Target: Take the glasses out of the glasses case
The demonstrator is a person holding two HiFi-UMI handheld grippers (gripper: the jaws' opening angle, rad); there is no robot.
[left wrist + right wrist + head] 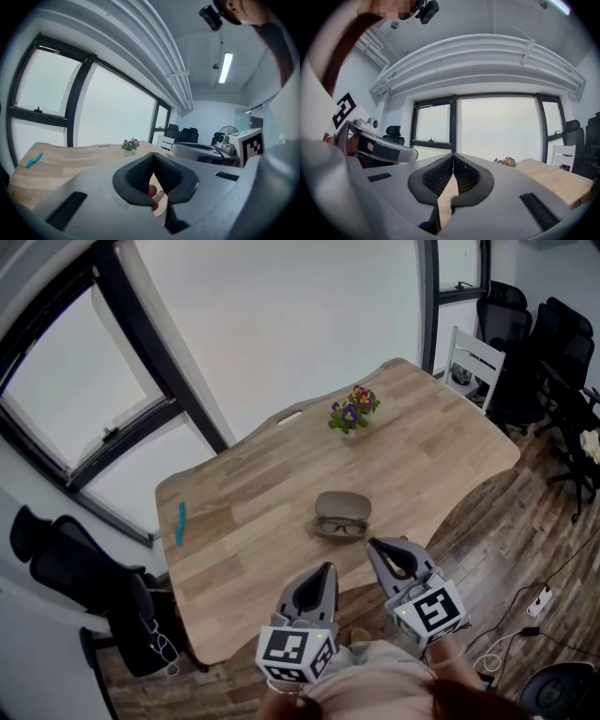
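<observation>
Head view's bottom edge is cutting off the handles of left gripper (326, 568) and right gripper (373, 544); blue object (180, 522) at middle left of frame is showing too small to identify.

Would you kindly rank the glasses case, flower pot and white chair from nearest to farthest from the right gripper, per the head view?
1. glasses case, just ahead of the right gripper.
2. flower pot, farther up the table.
3. white chair, beyond the table's far corner.

The head view looks steeply down from above the table's (253, 493) 6 o'clock edge. The left gripper (324, 572) and right gripper (377, 546) cameras sit low there, facing 12 o'clock; all three share the flower pot (353, 412).
</observation>
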